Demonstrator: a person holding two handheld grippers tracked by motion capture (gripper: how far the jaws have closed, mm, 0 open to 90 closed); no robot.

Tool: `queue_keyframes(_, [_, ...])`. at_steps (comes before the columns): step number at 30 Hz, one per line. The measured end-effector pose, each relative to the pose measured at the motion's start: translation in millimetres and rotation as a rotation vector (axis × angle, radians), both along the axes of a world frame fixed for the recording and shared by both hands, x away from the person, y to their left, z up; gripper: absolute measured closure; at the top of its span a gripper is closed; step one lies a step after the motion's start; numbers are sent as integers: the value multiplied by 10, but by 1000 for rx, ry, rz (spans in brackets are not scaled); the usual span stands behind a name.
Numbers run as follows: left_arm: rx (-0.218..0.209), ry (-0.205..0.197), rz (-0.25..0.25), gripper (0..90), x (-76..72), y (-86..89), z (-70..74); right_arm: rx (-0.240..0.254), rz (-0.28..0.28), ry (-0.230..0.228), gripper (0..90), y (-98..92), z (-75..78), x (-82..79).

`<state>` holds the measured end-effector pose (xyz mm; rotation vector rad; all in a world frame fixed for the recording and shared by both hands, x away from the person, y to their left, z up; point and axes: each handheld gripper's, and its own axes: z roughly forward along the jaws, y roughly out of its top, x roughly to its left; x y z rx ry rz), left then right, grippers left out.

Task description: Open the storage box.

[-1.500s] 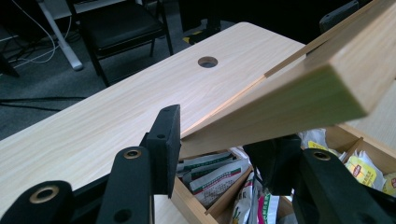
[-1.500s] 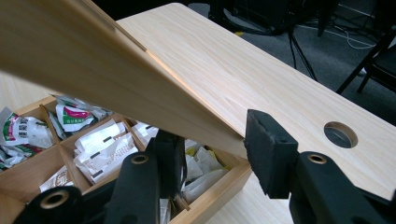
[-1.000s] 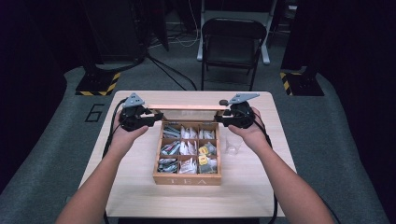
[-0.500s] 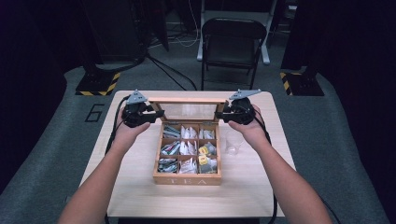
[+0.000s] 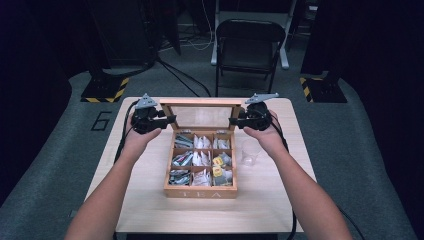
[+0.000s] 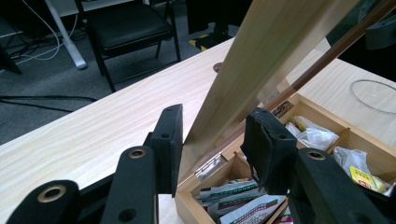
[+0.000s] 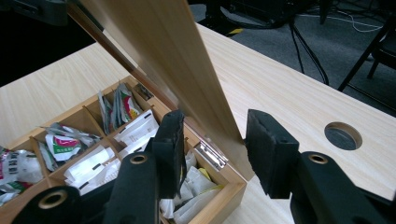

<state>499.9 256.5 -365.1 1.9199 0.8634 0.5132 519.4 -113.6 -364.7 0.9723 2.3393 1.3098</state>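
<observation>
Since the earlier frames the lid (image 5: 205, 116) of the tea box (image 5: 201, 190) has swung up from lying low over the box to standing about upright along its far side, hinged there, its clear pane facing the person. Both hands have kept their places at the lid's two ends. The left hand-held gripper (image 5: 170, 119) has its jaws astride the lid's left end; they have just been closing, and in the left gripper view (image 6: 212, 140) the wooden frame sits between the pads, though I cannot tell whether they press it. The right hand-held gripper (image 5: 234, 121) straddles the right end, jaws having just opened a little; in the right gripper view (image 7: 212, 140) a gap shows beside the frame. The box stands mid-bench, nearer the near edge, its compartments full of tea bags (image 5: 202, 159). A clear cup (image 5: 249, 152) stands just right of the box.
</observation>
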Motion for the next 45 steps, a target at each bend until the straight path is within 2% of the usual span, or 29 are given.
queue_keyframes(7, [12,8,2,592,51,-3,25,-1,-9,-3,569,26,-40,42])
queue_keyframes(13, [6,9,13,604,91,-4,29,5,-19,5,574,7,-82,101])
queue_keyframes(18, [5,12,28,626,131,5,27,37,-29,18,594,-6,-110,151])
queue_keyframes(25, [-16,20,36,633,170,14,9,18,-27,6,604,28,-130,200])
queue_keyframes(27, [-19,20,39,633,176,13,5,19,-33,16,607,33,-129,198])
queue_keyframes(33, [-31,23,55,635,217,5,-20,22,-41,-2,629,29,-143,233])
queue_keyframes(38, [-34,29,61,635,229,3,-30,31,-55,13,630,34,-142,241])
queue_keyframes(45, [-31,32,65,636,247,-2,-39,25,-60,9,634,40,-137,255])
